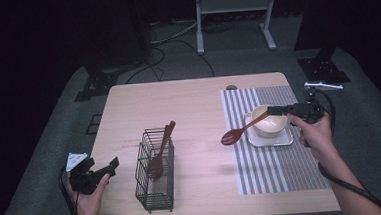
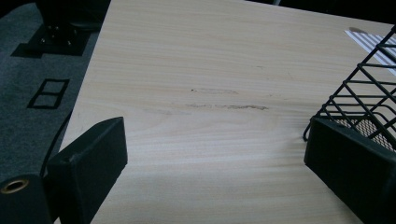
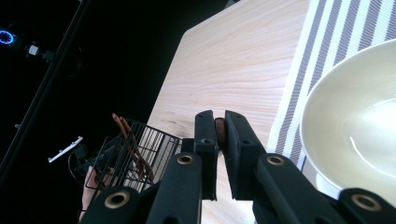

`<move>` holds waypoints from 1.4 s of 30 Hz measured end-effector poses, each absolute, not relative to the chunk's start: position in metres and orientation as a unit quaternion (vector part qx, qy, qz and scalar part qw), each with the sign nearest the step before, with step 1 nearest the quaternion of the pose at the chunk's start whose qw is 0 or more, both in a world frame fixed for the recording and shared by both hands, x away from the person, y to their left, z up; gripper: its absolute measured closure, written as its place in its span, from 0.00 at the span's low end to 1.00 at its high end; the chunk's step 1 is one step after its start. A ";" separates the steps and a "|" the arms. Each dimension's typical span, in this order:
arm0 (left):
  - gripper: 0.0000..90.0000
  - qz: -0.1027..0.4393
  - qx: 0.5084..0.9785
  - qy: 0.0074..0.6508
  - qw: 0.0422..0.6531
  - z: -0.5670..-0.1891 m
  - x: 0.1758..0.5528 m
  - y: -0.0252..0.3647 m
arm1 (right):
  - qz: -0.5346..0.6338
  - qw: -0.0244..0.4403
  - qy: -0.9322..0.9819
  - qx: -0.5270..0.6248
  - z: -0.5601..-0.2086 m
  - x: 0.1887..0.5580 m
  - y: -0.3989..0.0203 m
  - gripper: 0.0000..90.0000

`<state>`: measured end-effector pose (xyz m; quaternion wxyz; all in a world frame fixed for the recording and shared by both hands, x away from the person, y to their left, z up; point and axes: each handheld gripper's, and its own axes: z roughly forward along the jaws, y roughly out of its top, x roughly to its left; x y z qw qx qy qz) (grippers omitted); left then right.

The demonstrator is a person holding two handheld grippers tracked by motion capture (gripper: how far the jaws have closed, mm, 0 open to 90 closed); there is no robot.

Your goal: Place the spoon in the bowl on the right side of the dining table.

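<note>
My right gripper (image 1: pixel 271 111) hovers over the cream bowl (image 1: pixel 272 125), shut on the handle of a brown wooden spoon (image 1: pixel 237 132). The spoon's scoop points left, down past the bowl. In the right gripper view the jaws (image 3: pixel 220 126) pinch the brown handle (image 3: pixel 219 133) beside the bowl (image 3: pixel 355 121). A black wire basket (image 1: pixel 155 172) at the front centre holds two wooden utensils (image 1: pixel 161 152). My left gripper (image 1: pixel 110 171) rests at the table's front left corner, open, with nothing between its jaws (image 2: pixel 215 154). The basket (image 2: pixel 369 93) stands just beyond its right jaw.
The bowl sits on a white square plate (image 1: pixel 285 140) on a striped placemat (image 1: pixel 277 167) at the table's right. A small dark spot (image 1: pixel 231 87) lies at the far edge. Bare wood (image 1: pixel 189 112) spreads between basket and mat. Stand legs and cables cross the floor behind.
</note>
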<state>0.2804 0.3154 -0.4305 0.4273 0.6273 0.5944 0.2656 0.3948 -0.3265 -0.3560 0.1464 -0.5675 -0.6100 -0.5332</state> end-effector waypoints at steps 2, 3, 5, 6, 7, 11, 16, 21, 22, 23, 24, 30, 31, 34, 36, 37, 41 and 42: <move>0.05 0.265 0.627 0.595 0.427 -0.431 0.280 0.315 | -0.534 0.146 -0.608 -0.569 -0.356 0.394 -0.329 0.93; 0.05 0.265 0.627 0.595 0.427 -0.431 0.281 0.315 | -0.534 0.145 -0.607 -0.570 -0.356 0.394 -0.330 0.93; 0.05 0.266 0.627 0.594 0.427 -0.431 0.280 0.316 | -0.534 0.144 -0.606 -0.572 -0.357 0.394 -0.331 0.93; 0.05 0.266 0.627 0.594 0.427 -0.431 0.280 0.316 | -0.535 0.142 -0.605 -0.572 -0.357 0.394 -0.332 0.93; 0.05 0.265 0.627 0.595 0.427 -0.431 0.280 0.316 | -0.534 0.142 -0.605 -0.574 -0.357 0.394 -0.333 0.93; 0.05 0.266 0.627 0.595 0.428 -0.431 0.280 0.316 | -0.535 0.140 -0.603 -0.575 -0.357 0.393 -0.336 0.93; 0.05 0.266 0.627 0.594 0.427 -0.430 0.280 0.316 | -0.537 0.137 -0.599 -0.578 -0.356 0.392 -0.340 0.93; 0.05 0.266 0.627 0.595 0.427 -0.431 0.281 0.316 | -0.538 0.136 -0.595 -0.581 -0.358 0.392 -0.345 0.93; 0.05 0.266 0.627 0.595 0.427 -0.431 0.281 0.315 | -0.538 0.135 -0.594 -0.583 -0.358 0.392 -0.346 0.93; 0.05 0.266 0.627 0.595 0.427 -0.431 0.281 0.315 | -0.539 0.134 -0.593 -0.583 -0.358 0.392 -0.347 0.93; 0.05 0.266 0.627 0.595 0.427 -0.431 0.281 0.315 | -0.539 0.134 -0.592 -0.584 -0.358 0.391 -0.348 0.93; 0.05 0.266 0.627 0.595 0.427 -0.431 0.280 0.315 | -0.544 0.129 -0.585 -0.587 -0.358 0.390 -0.353 0.93; 0.05 0.266 0.627 0.595 0.427 -0.431 0.280 0.315 | -0.544 0.130 -0.583 -0.589 -0.358 0.390 -0.354 0.93; 0.05 0.266 0.627 0.595 0.427 -0.431 0.280 0.315 | -0.548 0.127 -0.579 -0.590 -0.359 0.389 -0.358 0.93; 0.05 0.266 0.627 0.595 0.427 -0.431 0.280 0.315 | -0.549 0.126 -0.576 -0.592 -0.359 0.389 -0.360 0.93; 0.05 0.266 0.627 0.595 0.427 -0.431 0.281 0.315 | -0.549 0.124 -0.575 -0.593 -0.360 0.389 -0.361 0.93; 0.05 0.266 0.626 0.595 0.427 -0.431 0.281 0.316 | -0.551 0.121 -0.570 -0.598 -0.361 0.388 -0.366 0.93; 0.05 0.266 0.626 0.595 0.427 -0.431 0.281 0.316 | -0.551 0.120 -0.569 -0.599 -0.361 0.387 -0.367 0.93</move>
